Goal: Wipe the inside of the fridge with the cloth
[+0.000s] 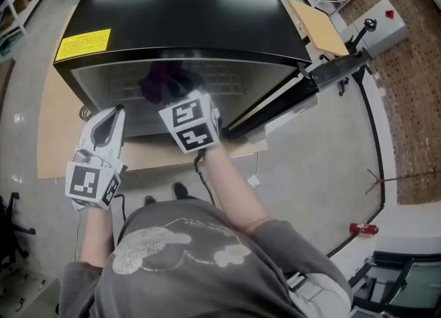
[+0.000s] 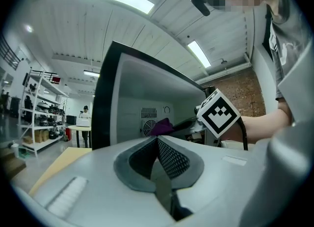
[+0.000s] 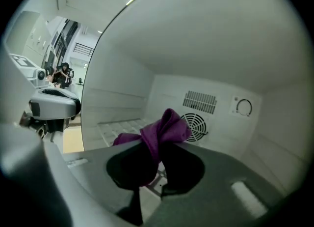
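Note:
A black mini fridge (image 1: pixel 186 14) stands open toward me, its inside white (image 3: pixel 211 49). My right gripper (image 1: pixel 173 98) reaches into the opening and is shut on a purple cloth (image 1: pixel 164 80). In the right gripper view the cloth (image 3: pixel 166 128) bunches up between the jaws, in front of the round fan grille (image 3: pixel 195 123) on the back wall. My left gripper (image 1: pixel 116 111) hangs outside the fridge's front at the left, shut with nothing in it (image 2: pixel 158 140). From it I see the cloth (image 2: pixel 162 125) and the right gripper's marker cube (image 2: pixel 219 113).
The fridge door (image 1: pixel 275 107) swings out to the right. The fridge sits on a wooden board (image 1: pixel 52 131). Inside are a wire shelf (image 3: pixel 120 127) and a dial (image 3: pixel 244 107). Cardboard (image 1: pixel 318 26), a grey box (image 1: pixel 382 24) and floor cables (image 1: pixel 375 144) lie to the right.

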The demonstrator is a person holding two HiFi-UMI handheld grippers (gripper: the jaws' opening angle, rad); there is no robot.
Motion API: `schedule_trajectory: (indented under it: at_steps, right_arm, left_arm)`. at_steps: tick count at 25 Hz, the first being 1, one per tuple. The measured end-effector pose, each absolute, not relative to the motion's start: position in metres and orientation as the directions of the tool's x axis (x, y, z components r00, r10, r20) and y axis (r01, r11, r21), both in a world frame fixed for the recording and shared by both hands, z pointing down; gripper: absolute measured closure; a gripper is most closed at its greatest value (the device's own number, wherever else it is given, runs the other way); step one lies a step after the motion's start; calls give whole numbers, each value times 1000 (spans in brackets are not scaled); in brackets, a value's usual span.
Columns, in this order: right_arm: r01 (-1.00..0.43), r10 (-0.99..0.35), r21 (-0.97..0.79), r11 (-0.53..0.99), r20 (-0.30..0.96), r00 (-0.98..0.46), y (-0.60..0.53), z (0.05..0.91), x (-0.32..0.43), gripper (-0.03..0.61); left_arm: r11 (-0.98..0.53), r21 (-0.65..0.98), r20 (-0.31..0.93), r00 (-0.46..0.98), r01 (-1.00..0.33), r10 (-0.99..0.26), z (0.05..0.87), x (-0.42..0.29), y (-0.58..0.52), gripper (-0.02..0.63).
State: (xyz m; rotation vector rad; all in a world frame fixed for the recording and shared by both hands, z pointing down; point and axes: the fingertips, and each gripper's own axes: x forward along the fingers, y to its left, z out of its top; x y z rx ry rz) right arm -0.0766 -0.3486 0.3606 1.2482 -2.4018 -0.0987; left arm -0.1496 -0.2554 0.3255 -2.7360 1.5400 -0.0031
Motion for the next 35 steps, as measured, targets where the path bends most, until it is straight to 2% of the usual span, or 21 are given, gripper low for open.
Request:
schedule_trajectory:
  at_steps: [15, 22, 35]
  right_arm:
    - [-910, -904, 247, 334, 356, -235, -348, 363, 47, 535]
    - [-931, -952, 261, 254, 239, -192, -355, 337, 55, 535]
    - [-972, -988, 223, 75, 149, -42, -341, 332, 97, 535]
  left_arm:
    - [-598, 8, 4, 598, -801, -801, 328, -109, -262, 595]
    - [-612, 10, 3, 612, -791, -791, 327, -103, -261, 597]
    - [-642, 11, 6, 642, -767, -767, 330, -95, -263, 597]
